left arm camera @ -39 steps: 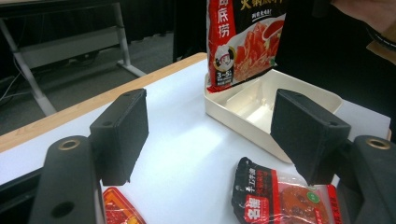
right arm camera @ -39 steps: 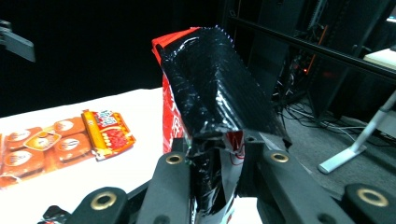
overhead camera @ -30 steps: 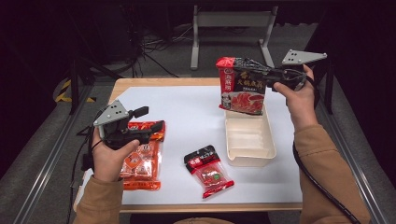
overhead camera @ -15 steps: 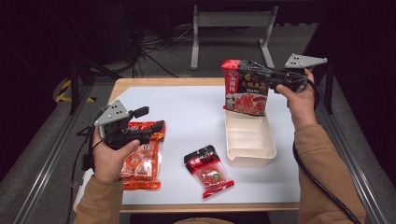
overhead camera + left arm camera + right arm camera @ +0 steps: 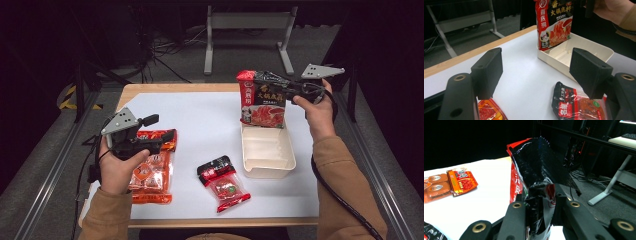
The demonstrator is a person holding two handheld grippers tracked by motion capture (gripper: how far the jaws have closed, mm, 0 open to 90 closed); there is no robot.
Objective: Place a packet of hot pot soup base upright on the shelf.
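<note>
A red and black hot pot soup pouch [image 5: 262,102] hangs upright over the far end of a cream plastic tray [image 5: 270,172]. My right gripper [image 5: 280,90] is shut on the pouch's top right edge, and the crumpled black back of the pouch [image 5: 536,170] is pinched between the jaws of that gripper [image 5: 541,205]. In the left gripper view the pouch [image 5: 554,22] has its lower edge down at the tray [image 5: 584,46] wall. My left gripper [image 5: 167,140] stands open and holds nothing, just above an orange snack packet [image 5: 150,172].
A small red and black packet [image 5: 223,182] lies on the white sheet between the orange packet and the tray, close under the left gripper [image 5: 536,72]. The wooden table edge runs along the back, with a metal stand on the floor behind it.
The right hand has come down with the pouch, bringing its lower edge to the tray's far end. The left hand and the packets on the table have stayed put.
</note>
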